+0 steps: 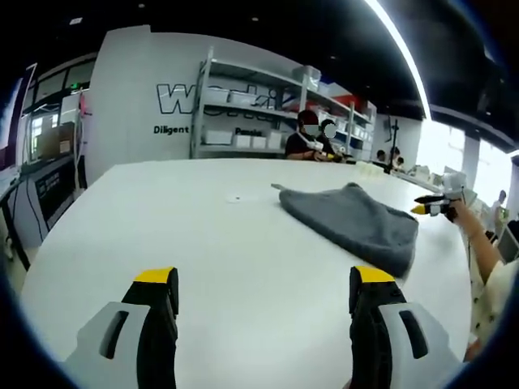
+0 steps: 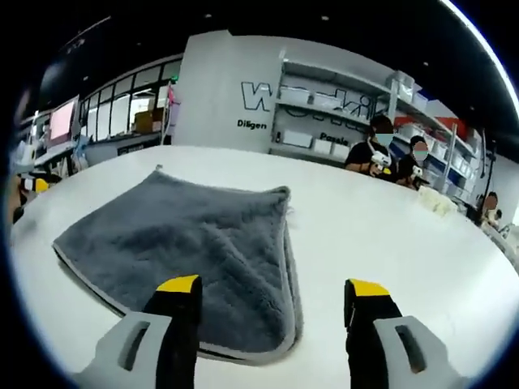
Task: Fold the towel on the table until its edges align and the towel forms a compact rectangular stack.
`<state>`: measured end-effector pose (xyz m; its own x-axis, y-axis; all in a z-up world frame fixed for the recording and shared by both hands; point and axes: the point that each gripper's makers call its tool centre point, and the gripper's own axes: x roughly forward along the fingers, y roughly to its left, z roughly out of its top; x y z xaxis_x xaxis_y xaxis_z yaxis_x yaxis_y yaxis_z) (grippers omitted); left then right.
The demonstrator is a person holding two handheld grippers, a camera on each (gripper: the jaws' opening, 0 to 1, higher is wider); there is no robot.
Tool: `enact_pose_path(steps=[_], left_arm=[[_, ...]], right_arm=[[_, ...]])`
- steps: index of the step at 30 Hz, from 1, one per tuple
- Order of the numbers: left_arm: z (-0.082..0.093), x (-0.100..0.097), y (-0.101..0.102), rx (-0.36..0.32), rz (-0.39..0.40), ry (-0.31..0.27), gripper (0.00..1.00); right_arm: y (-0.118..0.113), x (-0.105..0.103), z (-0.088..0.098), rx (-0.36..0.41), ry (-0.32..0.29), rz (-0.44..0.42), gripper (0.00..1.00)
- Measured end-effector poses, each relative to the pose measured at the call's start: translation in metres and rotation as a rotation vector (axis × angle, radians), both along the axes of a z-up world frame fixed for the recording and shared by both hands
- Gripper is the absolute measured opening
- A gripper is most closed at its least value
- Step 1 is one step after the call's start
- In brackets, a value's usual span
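Fingers of the left gripper (image 1: pixel 263 301) spread wide, empty, above the bare white table (image 1: pixel 162 219); grey towel (image 1: pixel 353 223) lies folded at two o'clock; right gripper (image 2: pixel 272 312) likewise released, its left finger (image 2: pixel 180 312) over the towel's near edge, contact uncertain; the other gripper (image 1: pixel 434 204) small at three o'clock, state unclear; shelving (image 2: pixel 340 105) lettering partly hidden.

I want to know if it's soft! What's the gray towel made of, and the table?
The gray towel looks like plush, fuzzy fabric, perhaps microfiber: its surface shows a fluffy nap and a stitched, paler edge. The table looks like smooth, hard white laminate or plastic with a matte finish; the exact material can't be told.
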<state>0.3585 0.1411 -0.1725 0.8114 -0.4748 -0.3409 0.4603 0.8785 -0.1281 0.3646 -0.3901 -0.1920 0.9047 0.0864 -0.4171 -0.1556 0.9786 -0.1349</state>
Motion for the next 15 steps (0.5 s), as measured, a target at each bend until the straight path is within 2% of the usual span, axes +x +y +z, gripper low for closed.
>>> enact_pose_path(steps=[3, 5, 6, 8, 11, 15], left_arm=[[-0.003, 0.000, -0.001, -0.009, -0.007, 0.012, 0.85], [-0.004, 0.001, 0.000, -0.004, -0.004, 0.015, 0.85], [-0.006, 0.002, 0.000, 0.000, -0.004, 0.018, 0.85], [-0.009, 0.002, -0.002, 0.002, -0.011, 0.024, 0.85], [-0.013, 0.002, -0.005, -0.011, -0.020, 0.039, 0.85], [-0.012, 0.001, -0.010, -0.029, -0.038, 0.044, 0.85]], right_arm=[[0.009, 0.007, -0.002, 0.003, -0.009, 0.009, 0.90], [0.013, 0.017, 0.003, 0.058, -0.054, -0.007, 0.99], [0.013, 0.021, 0.006, 0.085, -0.075, -0.019, 0.99], [0.014, 0.023, 0.004, 0.116, -0.076, -0.029, 0.99], [0.012, 0.027, -0.001, 0.132, -0.084, -0.040, 0.99], [0.013, 0.020, -0.012, 0.139, -0.069, -0.012, 0.99]])
